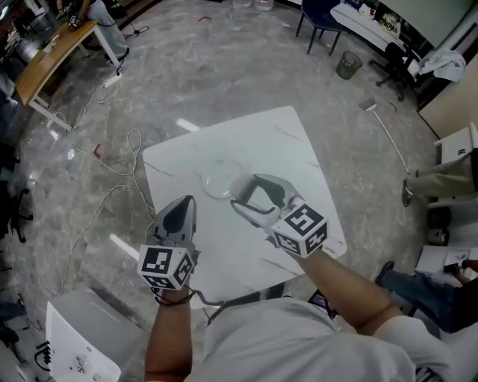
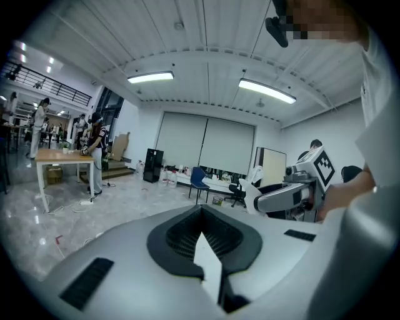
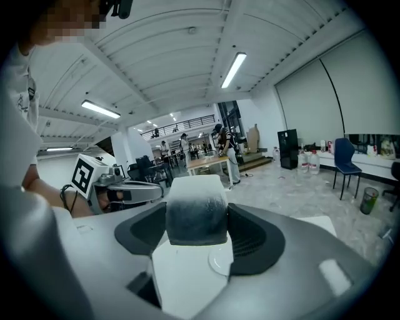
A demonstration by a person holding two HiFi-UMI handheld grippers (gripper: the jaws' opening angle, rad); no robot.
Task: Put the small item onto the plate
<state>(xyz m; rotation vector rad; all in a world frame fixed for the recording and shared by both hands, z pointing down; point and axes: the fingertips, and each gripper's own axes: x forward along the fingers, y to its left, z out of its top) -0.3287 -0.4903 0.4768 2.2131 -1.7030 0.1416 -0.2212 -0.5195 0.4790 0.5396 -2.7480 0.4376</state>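
A round clear plate (image 1: 216, 183) lies near the middle of the white table (image 1: 299, 149); in the right gripper view it shows as a pale disc (image 3: 220, 259) below the jaws. My right gripper (image 1: 243, 191) hovers just right of the plate, shut on a small item (image 3: 195, 215) with a dark grey body and a white top. In the head view the jaws hide that item. My left gripper (image 1: 185, 203) hangs over the table's near left edge, its jaws pressed together with nothing between them (image 2: 201, 219).
A white cable (image 1: 112, 160) loops over the floor left of the table. A white seat (image 1: 78, 343) stands at the lower left, a wooden desk (image 1: 52, 56) at the far left. A bin (image 1: 348, 65) and a blue chair (image 1: 321, 19) stand beyond.
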